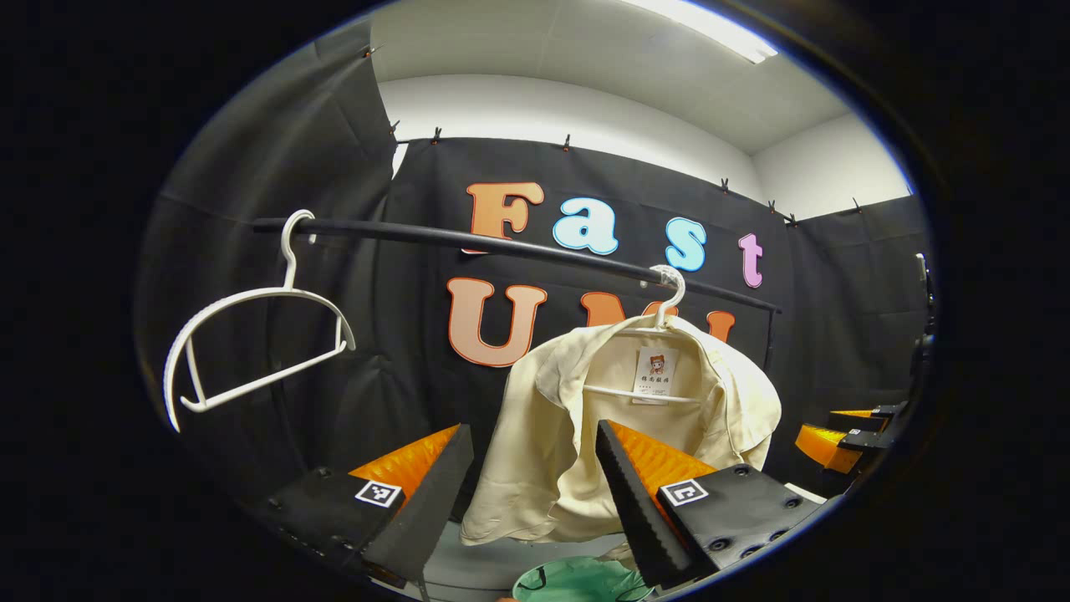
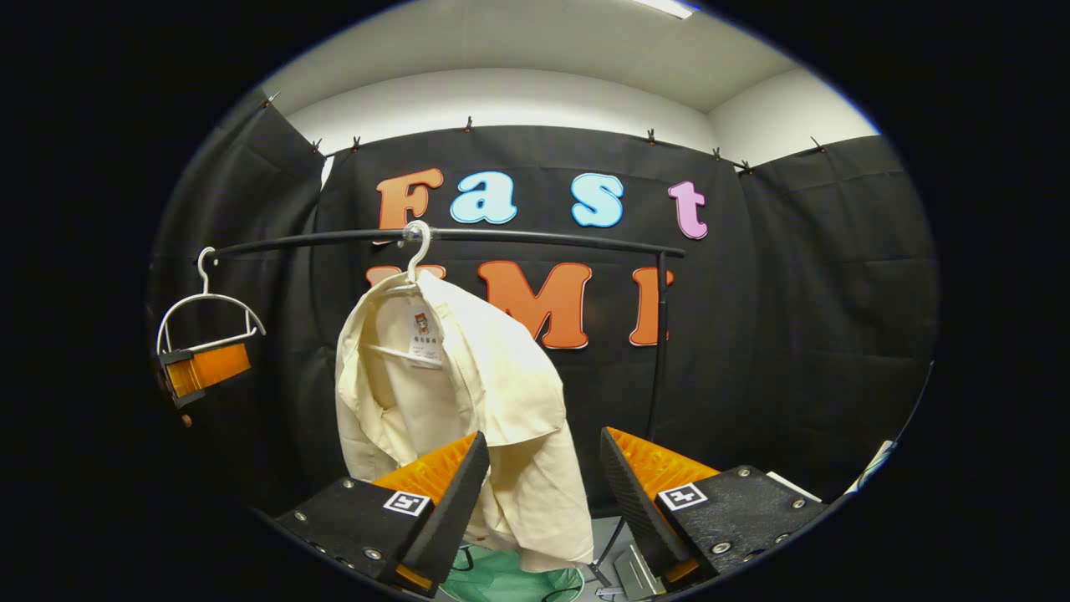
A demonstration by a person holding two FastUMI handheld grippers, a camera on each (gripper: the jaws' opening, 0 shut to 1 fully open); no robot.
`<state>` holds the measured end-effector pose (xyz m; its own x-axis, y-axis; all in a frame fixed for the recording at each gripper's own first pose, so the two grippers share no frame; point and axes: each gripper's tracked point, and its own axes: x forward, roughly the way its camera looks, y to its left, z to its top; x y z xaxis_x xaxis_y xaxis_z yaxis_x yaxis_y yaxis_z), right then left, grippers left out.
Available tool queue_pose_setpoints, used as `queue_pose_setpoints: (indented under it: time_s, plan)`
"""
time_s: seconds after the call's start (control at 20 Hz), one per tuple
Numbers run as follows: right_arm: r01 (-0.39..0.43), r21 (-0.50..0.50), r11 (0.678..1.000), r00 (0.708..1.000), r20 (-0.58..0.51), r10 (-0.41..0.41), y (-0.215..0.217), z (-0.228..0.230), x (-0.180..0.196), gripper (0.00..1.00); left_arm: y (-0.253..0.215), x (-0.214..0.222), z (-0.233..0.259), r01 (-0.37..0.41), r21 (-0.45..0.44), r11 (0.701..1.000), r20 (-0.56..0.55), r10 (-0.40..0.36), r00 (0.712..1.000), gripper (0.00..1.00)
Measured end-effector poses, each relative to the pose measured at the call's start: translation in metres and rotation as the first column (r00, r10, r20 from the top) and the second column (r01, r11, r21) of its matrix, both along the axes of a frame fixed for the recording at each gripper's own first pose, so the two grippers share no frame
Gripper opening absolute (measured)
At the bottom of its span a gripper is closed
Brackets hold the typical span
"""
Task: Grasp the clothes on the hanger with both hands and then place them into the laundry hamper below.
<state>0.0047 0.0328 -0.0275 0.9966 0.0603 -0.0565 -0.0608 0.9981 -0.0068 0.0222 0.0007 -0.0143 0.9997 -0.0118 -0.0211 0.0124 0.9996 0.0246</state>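
- Hanging on a white hanger (image 1: 664, 305) from the black rail (image 1: 518, 248), right of centre in the left gripper view: cream shirt (image 1: 577, 418), collar open, label visible inside the neck, hem drooping toward the bottom of the frame.
- Showing at the bottom edge under the shirt: green laundry hamper (image 1: 581, 581), only partly visible.
- Hooked on the same rail at the upper left: an empty white hanger (image 1: 251, 334), tilted.
- Left gripper (image 1: 535, 481) at the bottom centre, jaws spread wide, gripping nothing, shirt seen between them but farther off.
- At the right edge of the same view: right gripper (image 1: 848, 431), apart from the shirt.
- In the right gripper view: shirt (image 2: 451, 401) left of centre, on its hanger (image 2: 415, 251) under the rail (image 2: 451, 237), one side draped lower than the other.
- Hamper (image 2: 501, 581) at the bottom centre, below the shirt's hem.
- Right gripper (image 2: 543, 481) at the bottom, jaws wide apart, empty; shirt's lower part overlapping the gap in the picture, contact not clear.
- Left gripper (image 2: 196, 372) at the left edge, just beneath the empty hanger (image 2: 205, 309).
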Motion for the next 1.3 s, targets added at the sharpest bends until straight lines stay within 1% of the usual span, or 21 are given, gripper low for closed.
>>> queue_pose_setpoints:
  time_s: [0.1,0.15,0.2,0.25,0.45,0.5,0.55,0.7,0.85,0.9,0.95,1.0,1.05,1.1,1.15,1.3]
  plan:
    - [-0.019,-0.001,1.0,1.0,-0.018,0.019,0.008,-0.007,0.004,0.81,-0.001,0.006,-0.007,0.002,0.008,1.0,-0.015,-0.002,1.0,0.97]
    - [-0.028,-0.002,1.0,0.999,-0.026,0.028,0.012,-0.011,0.006,0.72,0.0,0.008,-0.011,0.004,0.011,1.0,-0.024,-0.004,1.0,0.97]
    - [-0.037,-0.002,0.999,0.999,-0.035,0.037,0.016,-0.015,0.007,0.78,-0.001,0.01,-0.015,0.007,0.012,1.0,-0.033,-0.007,0.999,1.0]
    - [-0.044,0.002,0.999,0.998,-0.045,0.044,0.019,-0.02,0.01,0.76,-0.003,0.014,-0.019,0.013,0.01,1.0,-0.041,-0.013,0.999,0.96]
    - [-0.06,0.023,0.998,0.994,-0.087,0.061,0.028,-0.039,0.023,0.71,-0.009,0.032,-0.035,0.038,-0.013,0.999,-0.075,-0.039,0.996,0.97]
    - [-0.066,0.031,0.997,0.993,-0.098,0.069,0.031,-0.044,0.028,0.69,-0.01,0.038,-0.038,0.042,-0.006,0.999,-0.077,-0.042,0.996,1.0]
    - [-0.072,0.04,0.997,0.991,-0.111,0.077,0.034,-0.05,0.032,0.66,-0.011,0.045,-0.04,0.052,0.004,0.999,-0.075,-0.052,0.996,0.96]
    - [-0.084,0.067,0.994,0.985,-0.148,0.093,0.037,-0.069,0.05,0.58,-0.018,0.068,-0.051,0.072,0.022,0.997,-0.082,-0.07,0.994,0.96]
    - [-0.086,0.076,0.993,0.979,-0.18,0.099,0.041,-0.084,0.069,0.56,-0.021,0.092,-0.063,0.077,0.015,0.997,-0.101,-0.075,0.992,0.96]
    - [-0.087,0.083,0.993,0.977,-0.188,0.102,0.043,-0.088,0.073,0.52,-0.024,0.101,-0.067,0.082,0.011,0.997,-0.107,-0.08,0.991,1.0]
    - [-0.09,0.092,0.992,0.975,-0.195,0.107,0.046,-0.091,0.078,0.5,-0.025,0.109,-0.071,0.084,0.006,0.996,-0.115,-0.083,0.99,1.0]
    - [-0.094,0.101,0.99,0.974,-0.198,0.113,0.049,-0.094,0.084,0.41,-0.026,0.118,-0.075,0.088,0.004,0.996,-0.12,-0.087,0.989,1.0]
    - [-0.099,0.112,0.989,0.972,-0.2,0.12,0.052,-0.094,0.087,0.48,-0.028,0.126,-0.078,0.092,0.004,0.996,-0.124,-0.091,0.988,1.0]
    - [-0.106,0.121,0.987,0.971,-0.2,0.129,0.056,-0.095,0.092,0.47,-0.028,0.136,-0.081,0.095,0.005,0.996,-0.129,-0.093,0.987,1.0]
    - [-0.111,0.126,0.986,0.97,-0.2,0.135,0.06,-0.096,0.097,0.47,-0.029,0.145,-0.086,0.096,0.007,0.995,-0.138,-0.095,0.986,0.95]
    - [-0.116,0.133,0.984,0.967,-0.209,0.142,0.066,-0.102,0.109,0.47,-0.031,0.169,-0.102,0.097,0.001,0.995,-0.169,-0.095,0.981,0.95]
